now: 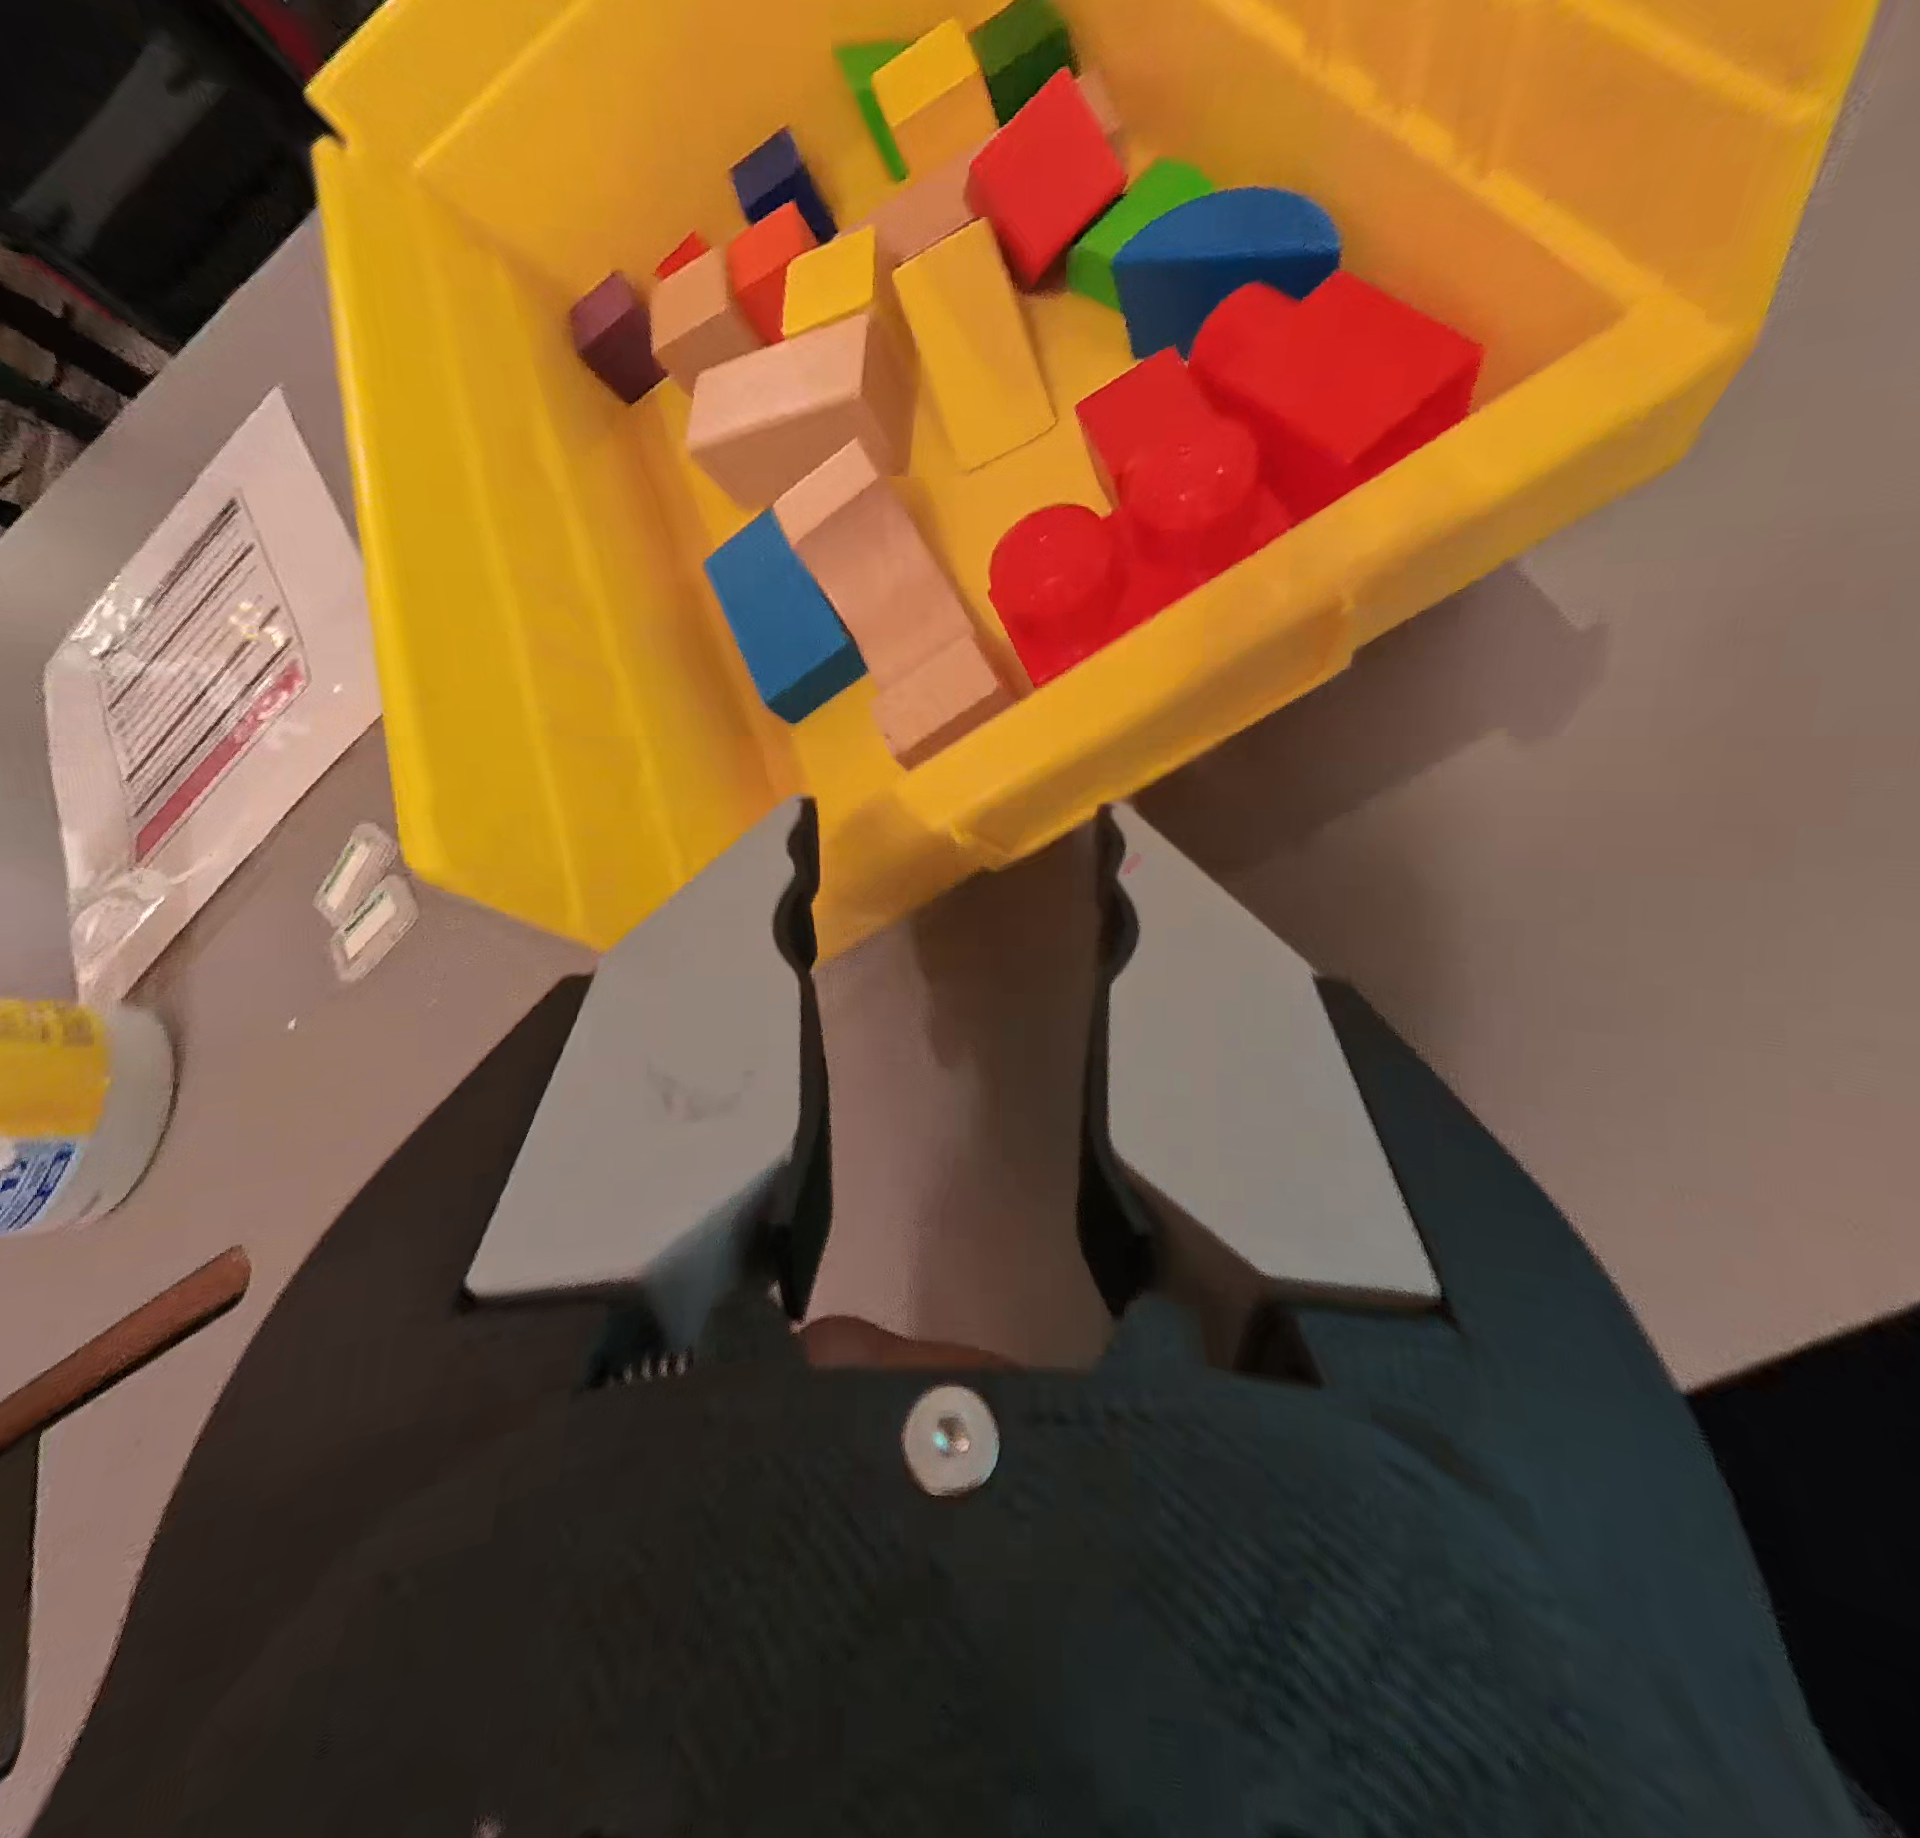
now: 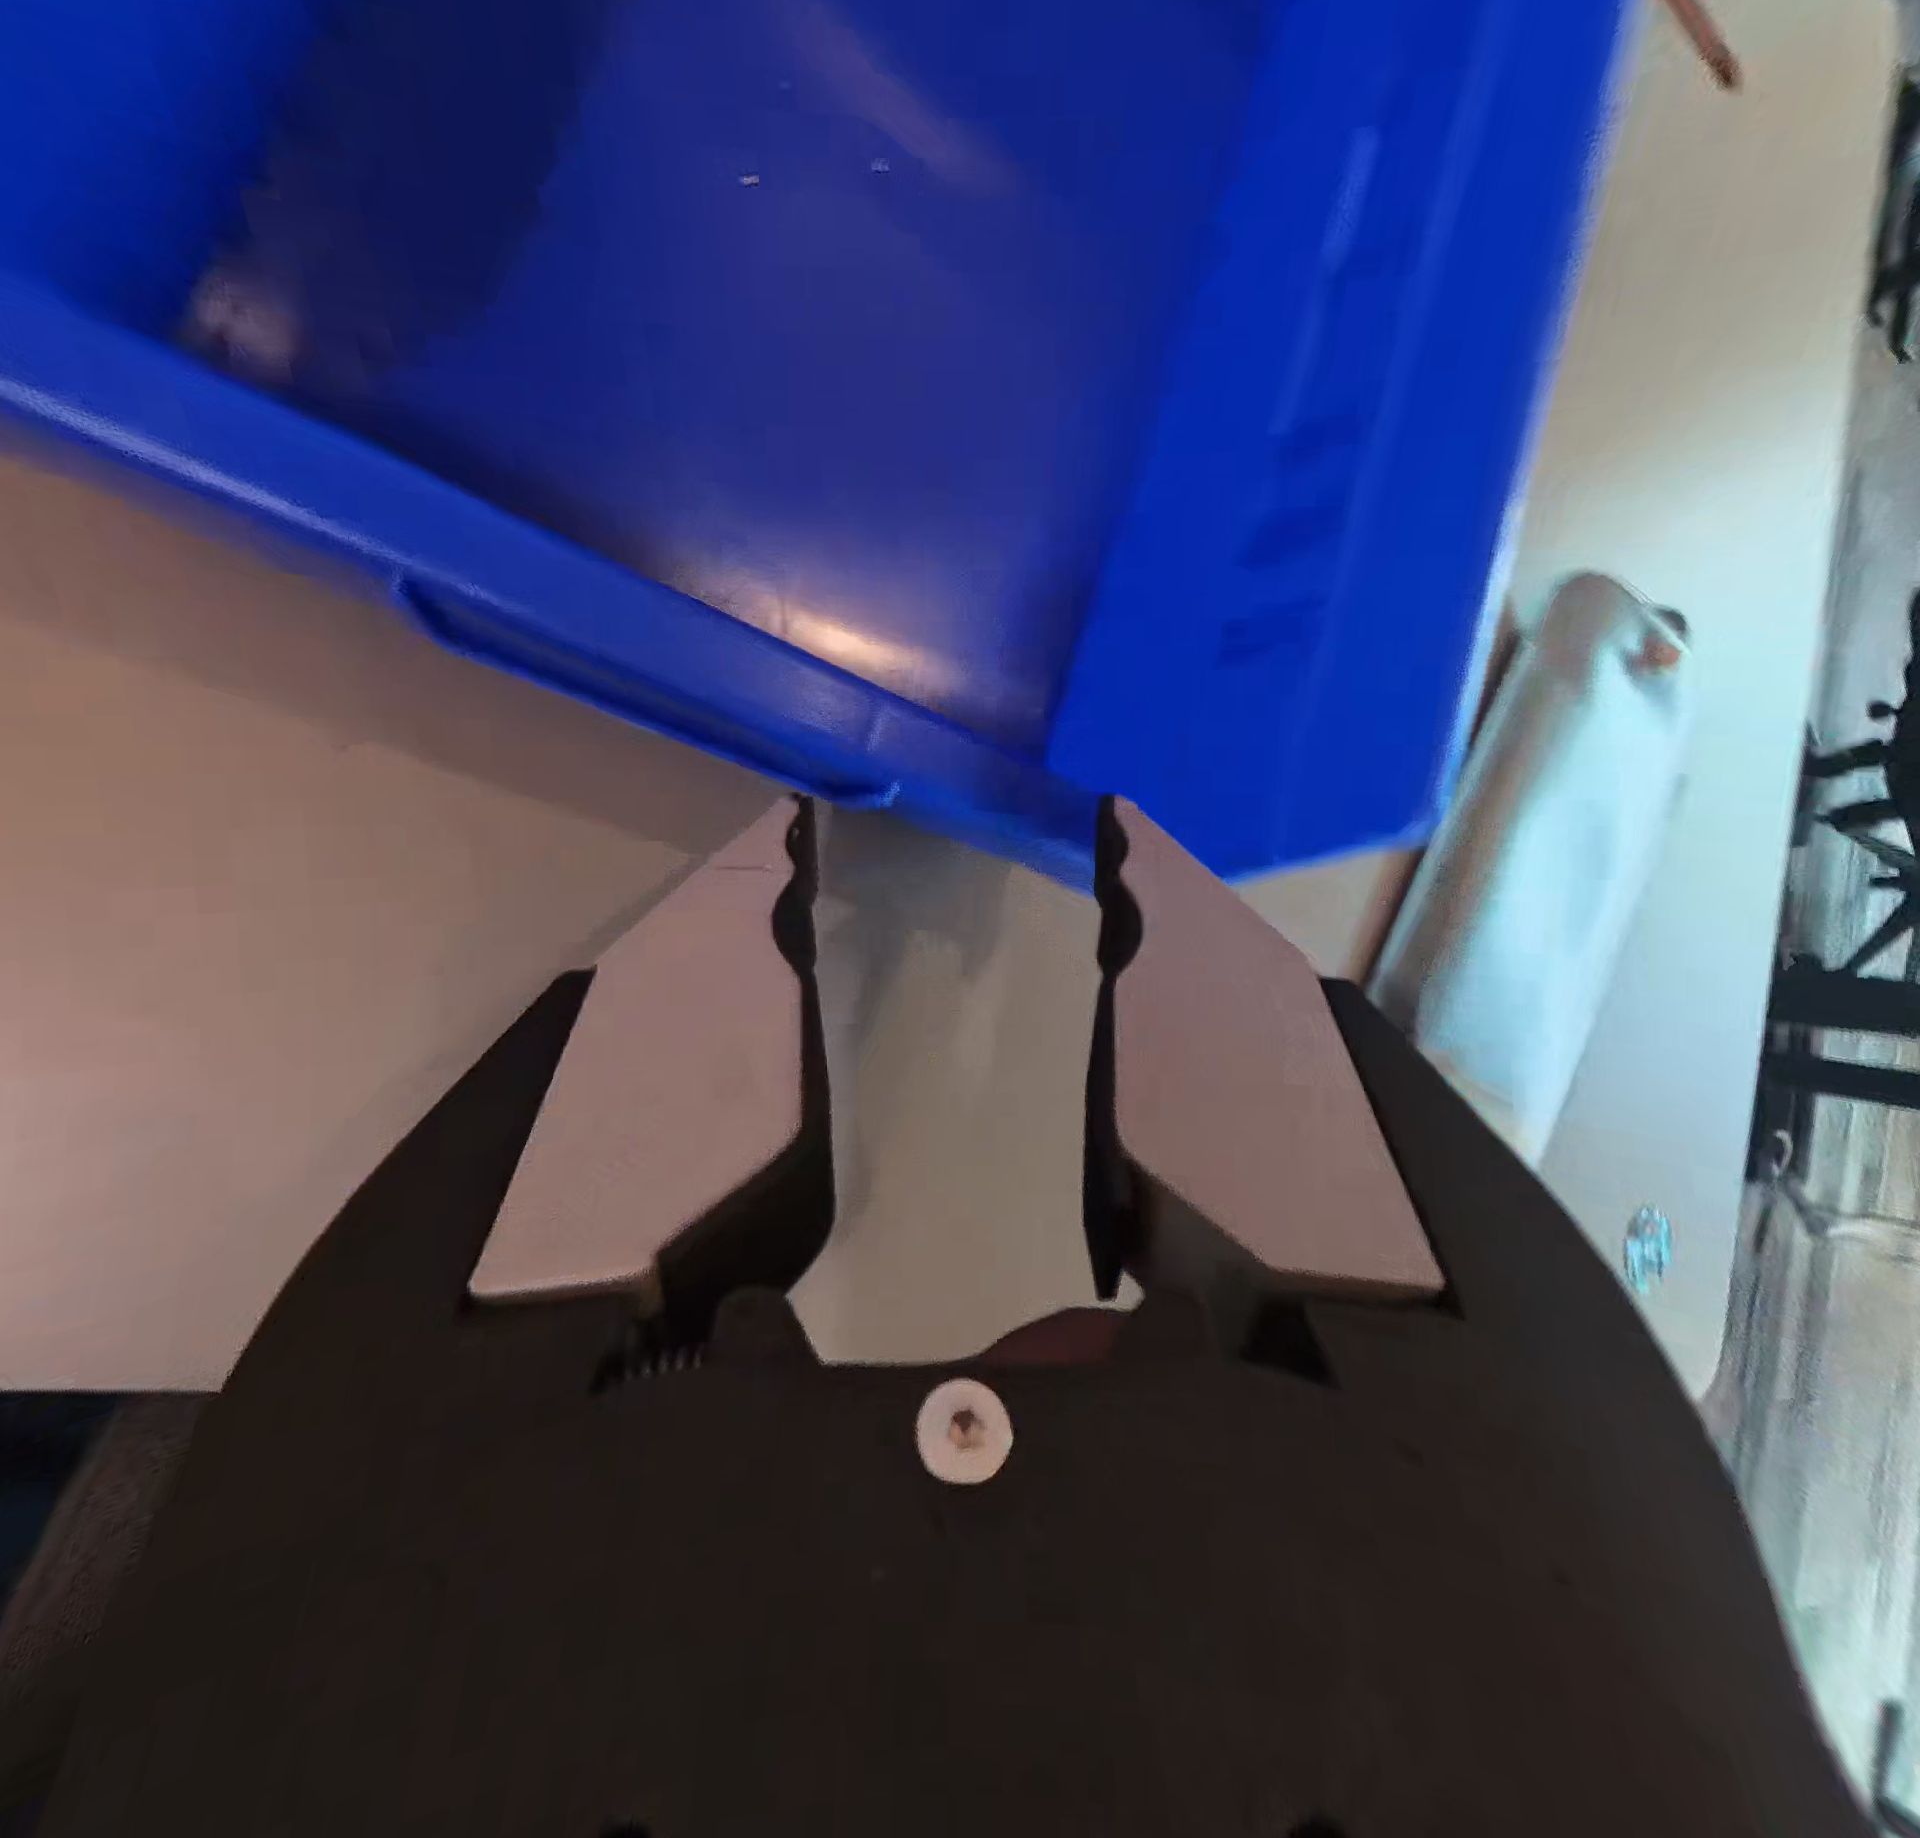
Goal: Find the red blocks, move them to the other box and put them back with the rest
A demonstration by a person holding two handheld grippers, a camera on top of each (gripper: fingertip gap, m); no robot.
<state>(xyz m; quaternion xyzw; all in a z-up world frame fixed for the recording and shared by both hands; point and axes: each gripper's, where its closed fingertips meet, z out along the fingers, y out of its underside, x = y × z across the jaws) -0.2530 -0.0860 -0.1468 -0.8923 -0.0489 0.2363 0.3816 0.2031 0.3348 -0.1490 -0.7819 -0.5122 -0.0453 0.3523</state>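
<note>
Red blocks: several lie in the yellow box [image 1: 499, 562], most of them gathered at its near right corner. A big red block [image 1: 1351, 375] sits against the right wall, a red square block [image 1: 1143, 412] just left of it, and two red studded bricks [image 1: 1122, 552] in front, touching the low front lip. A red flat tile [image 1: 1044, 173] leans tilted farther back, and a small red piece [image 1: 681, 253] peeks out behind a plain wooden block on the far left.
Other blocks: yellow, green, blue, purple, orange and plain wooden ones fill the rest of the yellow box; a blue half-round block [image 1: 1226, 256] rests just behind the big red one.
Blue box: my right view shows the blue box [image 2: 1299, 438] close ahead; I see no blocks in the part of its floor that shows.
My left gripper [image 1: 956, 812]: fingers apart, holding nothing, tips just at the front corner of the yellow box, above the grey table [image 1: 1662, 853].
My right gripper [image 2: 956, 812]: fingers apart, holding nothing, tips right at the front rim of the blue box.
Left of the yellow box: a clear bag with a printed sheet [image 1: 197, 687], two small packets [image 1: 364, 900], a white bottle with a yellow label [image 1: 73, 1113] and a brown stick [image 1: 125, 1341], all lying on the table.
</note>
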